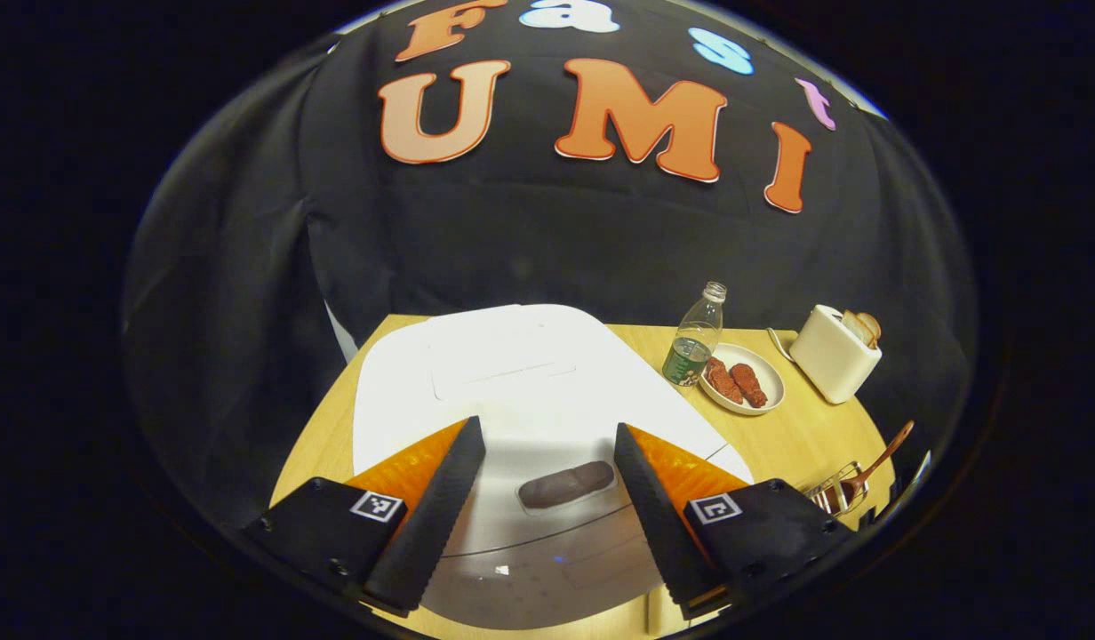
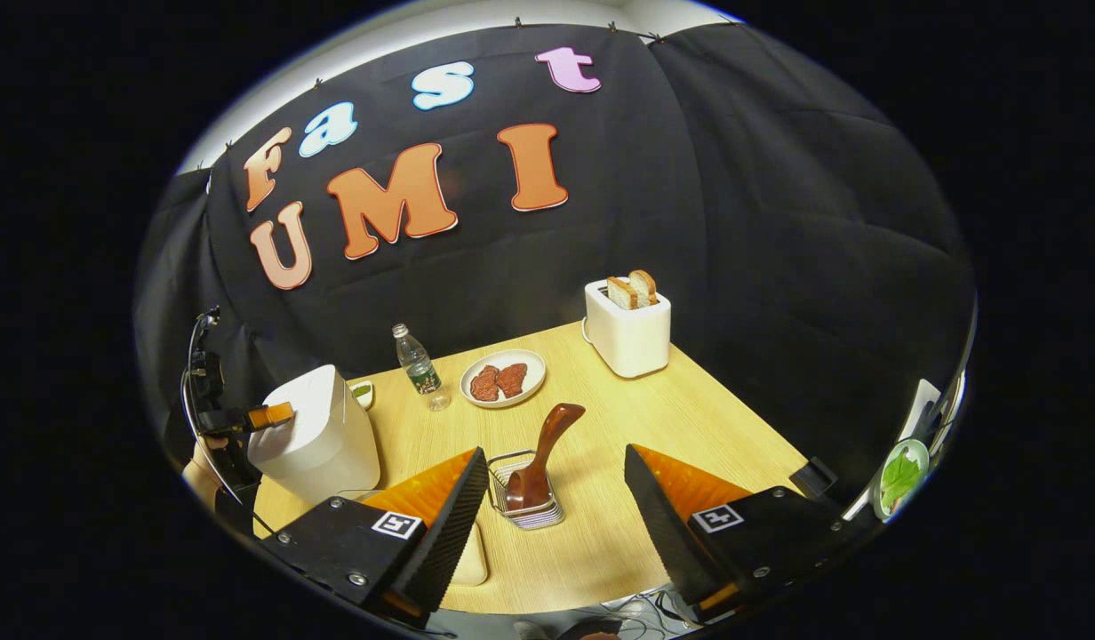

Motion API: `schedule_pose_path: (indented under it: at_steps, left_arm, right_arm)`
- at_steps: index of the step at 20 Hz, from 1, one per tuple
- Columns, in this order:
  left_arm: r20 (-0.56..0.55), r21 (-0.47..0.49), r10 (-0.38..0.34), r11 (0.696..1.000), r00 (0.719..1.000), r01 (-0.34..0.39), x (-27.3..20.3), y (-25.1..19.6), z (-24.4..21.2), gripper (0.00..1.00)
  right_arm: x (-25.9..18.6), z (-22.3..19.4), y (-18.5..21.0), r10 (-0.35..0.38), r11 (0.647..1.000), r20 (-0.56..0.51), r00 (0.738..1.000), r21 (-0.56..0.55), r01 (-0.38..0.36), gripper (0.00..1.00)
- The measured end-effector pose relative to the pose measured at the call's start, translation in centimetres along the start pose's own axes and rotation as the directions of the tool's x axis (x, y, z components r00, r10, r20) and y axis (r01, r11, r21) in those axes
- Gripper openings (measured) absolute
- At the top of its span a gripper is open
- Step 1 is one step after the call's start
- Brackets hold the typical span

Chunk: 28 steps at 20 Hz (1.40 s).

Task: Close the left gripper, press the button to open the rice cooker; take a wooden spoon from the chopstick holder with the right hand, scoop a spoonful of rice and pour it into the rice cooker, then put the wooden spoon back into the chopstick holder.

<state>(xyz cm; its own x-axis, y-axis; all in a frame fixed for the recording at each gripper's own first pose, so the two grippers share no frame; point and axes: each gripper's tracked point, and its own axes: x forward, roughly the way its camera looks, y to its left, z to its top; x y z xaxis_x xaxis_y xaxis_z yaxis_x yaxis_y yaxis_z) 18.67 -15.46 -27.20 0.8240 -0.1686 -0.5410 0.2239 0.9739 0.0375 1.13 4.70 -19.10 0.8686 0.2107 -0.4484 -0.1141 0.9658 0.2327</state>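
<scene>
The white rice cooker (image 1: pixel 512 373) lies right under my left gripper (image 1: pixel 547 428), its lid down. Its dark oval button (image 1: pixel 565 484) sits between and just below the fingers, which stand wide apart and open. In the right gripper view the cooker (image 2: pixel 321 436) stands at the table's left, with the left gripper (image 2: pixel 267 415) and a hand (image 2: pixel 199 467) over its top. A brown wooden spoon (image 2: pixel 543 449) stands tilted in a wire chopstick holder (image 2: pixel 523 507). My right gripper (image 2: pixel 555 452) is open, hovering short of the spoon and holding nothing. The spoon (image 1: pixel 878 462) also appears at the far right.
A water bottle (image 2: pixel 419 364), a plate of meat pieces (image 2: pixel 503 378) and a white toaster with bread (image 2: pixel 627 329) stand along the back of the wooden table (image 2: pixel 690 418). A small dish (image 2: pixel 363 389) sits behind the cooker. A bowl with a green leaf (image 2: pixel 899 476) is at the far right.
</scene>
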Motion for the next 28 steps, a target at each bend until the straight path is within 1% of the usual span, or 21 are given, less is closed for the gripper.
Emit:
schedule_pose_path:
  at_steps: [2, 5, 8, 9, 13, 14, 17, 21, 23, 24, 26, 28]
  left_arm:
    - [-0.007, -0.015, -0.005, 1.0, 1.0, 0.005, 0.3, 0.0, 0.5, 1.0]
    - [-0.008, -0.01, -0.015, 1.0, 1.0, 0.015, 0.4, -0.1, 0.5, 1.0]
    - [0.003, 0.035, -0.012, 0.999, 1.0, 0.011, 0.3, -0.1, 1.0, 1.0]
    - [0.0, 0.036, -0.013, 0.999, 1.0, 0.013, 0.3, -0.2, 1.2, 1.0]
    - [0.012, -0.011, 0.006, 1.0, 1.0, -0.006, -0.4, 0.1, 2.4, 1.0]
    - [0.041, -0.03, 0.004, 1.0, 0.999, -0.003, -1.2, 0.3, 3.5, 0.99]
    - [0.173, -0.071, -0.001, 0.997, 0.985, 0.014, -6.1, 1.5, 8.3, 0.99]
    - [0.342, -0.088, 0.011, 0.996, 0.94, 0.021, -14.6, 4.0, 14.9, 1.0]
    - [0.411, -0.1, 0.031, 0.995, 0.911, 0.011, -19.0, 5.6, 17.0, 0.99]
    - [0.438, -0.099, 0.041, 0.995, 0.898, 0.003, -21.0, 6.5, 17.8, 1.0]
    - [0.484, -0.088, 0.083, 0.995, 0.871, -0.046, -24.9, 8.8, 18.8, 0.99]
    - [0.498, -0.086, 0.12, 0.992, 0.859, -0.088, -28.7, 10.8, 18.3, 0.99]
  right_arm:
    - [0.1, 0.1, 0.0, 0.001, 1.0, 0.001, 1.0, 0.004, -0.001, 0.95]
    - [-0.1, 0.0, -0.1, 0.006, 1.0, 0.009, 1.0, 0.022, -0.007, 0.95]
    - [-0.4, 0.0, -0.3, 0.008, 0.999, 0.011, 1.0, 0.031, -0.008, 0.95]
    - [-0.4, -0.1, -0.5, 0.002, 1.0, 0.014, 1.0, 0.03, -0.003, 0.95]
    - [-1.0, 0.0, -0.9, 0.001, 0.999, 0.018, 1.0, 0.046, -0.001, 0.95]
    - [-1.1, 0.1, -0.9, -0.001, 0.999, 0.021, 1.0, 0.047, 0.0, 0.95]
    - [-1.5, 1.4, -0.5, 0.003, 1.0, 0.054, 0.999, 0.027, -0.004, 0.95]
    - [-1.9, 4.3, 0.4, 0.012, 1.0, 0.121, 0.993, 0.004, -0.013, 0.95]
    - [-2.4, 5.9, 1.2, 0.022, 1.0, 0.157, 0.987, -0.01, -0.021, 0.95]
    - [-2.6, 6.8, 1.5, 0.026, 1.0, 0.177, 0.984, -0.019, -0.023, 0.95]
    - [-3.3, 8.7, 2.2, 0.038, 0.999, 0.219, 0.975, -0.038, -0.03, 0.95]
    - [-3.9, 10.5, 2.8, 0.047, 0.998, 0.259, 0.965, -0.057, -0.034, 0.95]
